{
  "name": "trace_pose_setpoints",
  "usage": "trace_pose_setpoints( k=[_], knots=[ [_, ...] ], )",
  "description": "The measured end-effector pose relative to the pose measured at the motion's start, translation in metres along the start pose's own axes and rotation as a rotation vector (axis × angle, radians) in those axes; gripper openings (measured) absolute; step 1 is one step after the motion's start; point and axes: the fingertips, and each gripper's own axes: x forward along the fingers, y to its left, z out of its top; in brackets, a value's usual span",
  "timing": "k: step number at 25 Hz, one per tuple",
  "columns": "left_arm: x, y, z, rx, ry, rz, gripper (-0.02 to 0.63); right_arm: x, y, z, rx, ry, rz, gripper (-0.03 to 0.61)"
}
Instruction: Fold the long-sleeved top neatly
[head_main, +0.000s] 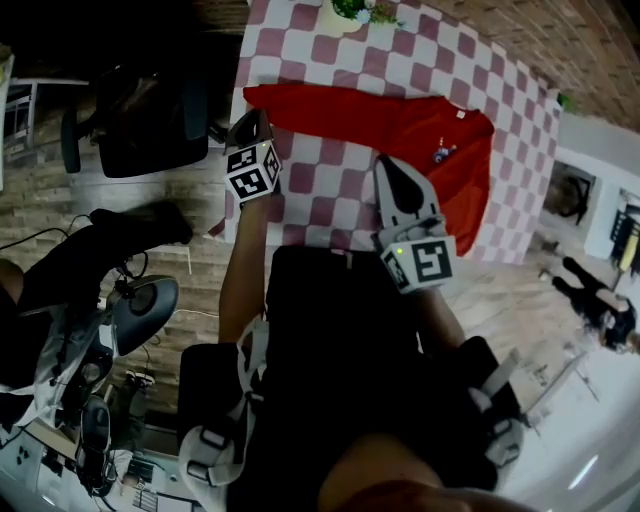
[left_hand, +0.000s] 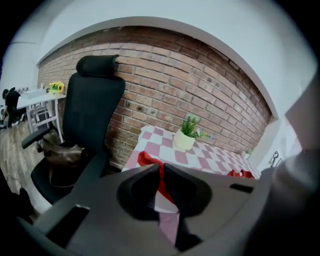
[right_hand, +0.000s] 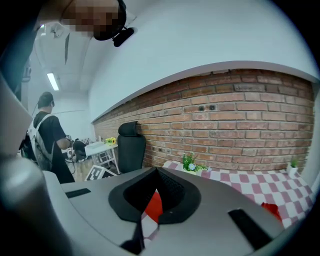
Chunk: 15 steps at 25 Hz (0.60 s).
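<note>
The long-sleeved top (head_main: 400, 125), spread on the checked worktop (head_main: 330, 180), looks light and limp, best taken at hem and corners: the left tongs (head_main: 255, 122) pinch its left end, the right tongs (head_main: 388, 172) sit closed by its near hem.

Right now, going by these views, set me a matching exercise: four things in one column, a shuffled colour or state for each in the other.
Things:
1 top
2 plant
3 chair
4 tablecloth

Descriptions:
A black
B red, lying on the tablecloth
C checked
D green, in a pale pot

Pairs: 1-B; 2-D; 3-A; 4-C
</note>
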Motion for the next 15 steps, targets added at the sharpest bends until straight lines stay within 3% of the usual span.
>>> trace_pose_setpoints(
  k=[4, 9, 15],
  knots=[
    [-0.019, -0.046, 0.028, 0.095, -0.066, -0.059, 0.029, -0.030, -0.026, -0.005, 0.064, -0.012, -0.070, 0.008],
    [-0.044, -0.117, 0.058, 0.220, -0.167, -0.143, 0.029, -0.077, -0.072, -0.026, 0.069, -0.028, -0.167, 0.008],
    [-0.078, -0.220, 0.062, 0.341, -0.238, -0.272, 0.029, -0.148, -0.123, -0.048, 0.114, -0.046, -0.268, 0.008]
  ],
)
